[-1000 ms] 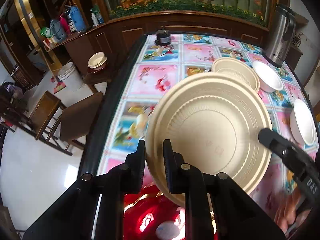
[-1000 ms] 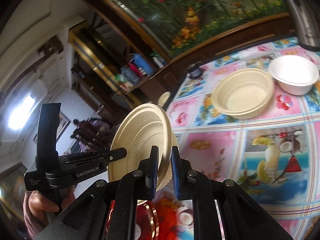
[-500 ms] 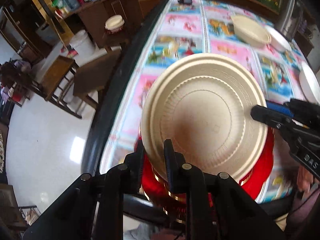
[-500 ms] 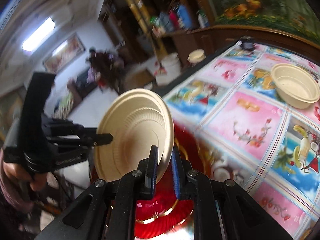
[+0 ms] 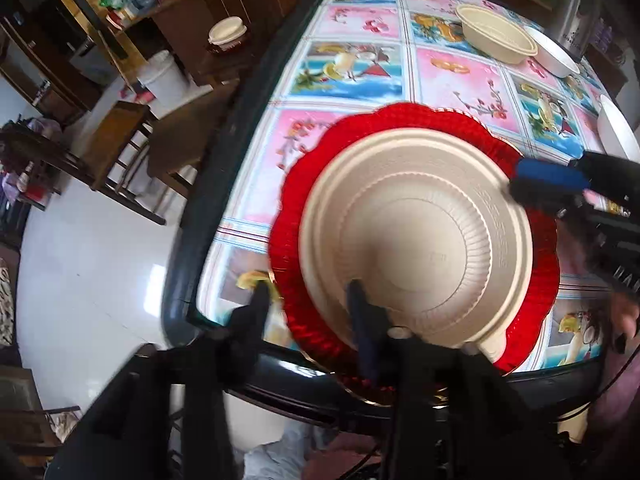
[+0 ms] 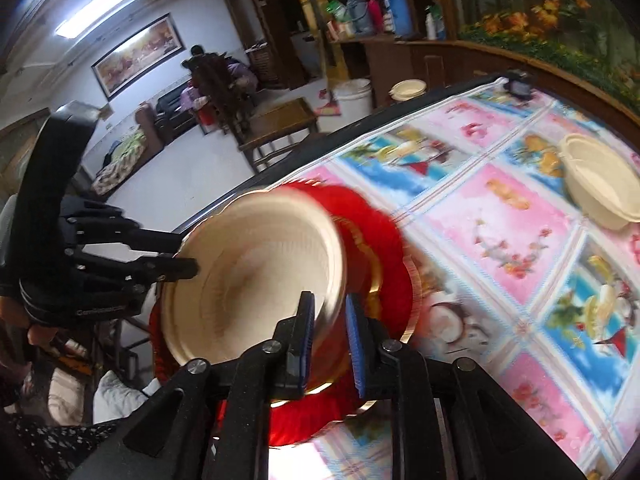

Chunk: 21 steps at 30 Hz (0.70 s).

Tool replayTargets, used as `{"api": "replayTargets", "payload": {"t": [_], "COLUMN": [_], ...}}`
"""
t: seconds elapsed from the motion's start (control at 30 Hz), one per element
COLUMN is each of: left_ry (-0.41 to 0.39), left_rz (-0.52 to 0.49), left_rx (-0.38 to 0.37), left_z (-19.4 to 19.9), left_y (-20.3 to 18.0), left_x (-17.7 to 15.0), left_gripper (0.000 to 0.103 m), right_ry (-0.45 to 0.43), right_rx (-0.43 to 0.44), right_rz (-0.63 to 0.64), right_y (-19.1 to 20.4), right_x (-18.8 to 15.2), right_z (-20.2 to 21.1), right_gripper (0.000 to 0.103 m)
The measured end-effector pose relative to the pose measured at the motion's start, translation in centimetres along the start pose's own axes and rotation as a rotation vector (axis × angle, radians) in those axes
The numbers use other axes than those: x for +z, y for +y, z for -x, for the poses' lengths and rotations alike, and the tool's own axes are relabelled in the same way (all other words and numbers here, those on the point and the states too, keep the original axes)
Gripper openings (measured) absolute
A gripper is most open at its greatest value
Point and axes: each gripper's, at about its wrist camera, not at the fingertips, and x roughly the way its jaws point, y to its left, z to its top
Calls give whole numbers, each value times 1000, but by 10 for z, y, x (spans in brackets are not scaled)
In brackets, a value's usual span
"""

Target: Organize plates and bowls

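Beige plate (image 5: 416, 240) sits over the red scalloped plate (image 5: 400, 124) at the near edge of the worktop (image 5: 360, 24), looks seated or nearly so; right-wrist view is motion-blurred so I can't confirm full contact. Left claw (image 5: 306, 308) looks spread: one finger lies on the plate's near rim, the other stands off to the side over the cloth, so it reads as released, though blur makes that a judgement. Right claw (image 6: 328, 340) has its blue pads either side of the plate's rim with a narrow gap; can't tell if it's pinching or just let go. Progress, my read: one beige plate stacked on red, so the plate stack is started. Left to sort: deep beige bowl (image 5: 496, 34) at the far side, white bowl (image 5: 554, 54) just beside it, another white dish (image 5: 618, 136) at the right edge, well apart from the stack. Steel kettle (image 5: 576, 20) in the far corner isn't part of it. Writing: embossed lettering on the left claw body in the right-wrist view, too blurred to read; faint moulded mark in the plate's centre, illegible.
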Motion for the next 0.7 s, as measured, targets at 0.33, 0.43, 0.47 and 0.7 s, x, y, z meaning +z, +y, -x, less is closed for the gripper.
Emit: {"api": "replayTargets", "payload": {"t": [0.33,0.43,0.47,0.7], "left_ry": [-143,-177,-188,-231], "left_rz": [-12,-77,-113,-267], "left_rx": [-97,-180,-215,-267], "left_z": [44,58,63,73], "left_y": [-21,-64,-85,-203], "left_x": [36,55,63,106], "left_gripper": [64,69,70,71], "right_ry": [-254,-345,-372,-527], "right_rx": [-46,-84,-103,-270], "right_rz": [-210,-307,-335,-539], "right_y": [-68,-101,-112,-189], "right_x": [5,-1,-5,-57], "right_z": [73,105,116,201], "right_gripper": [36,40,43,49]}}
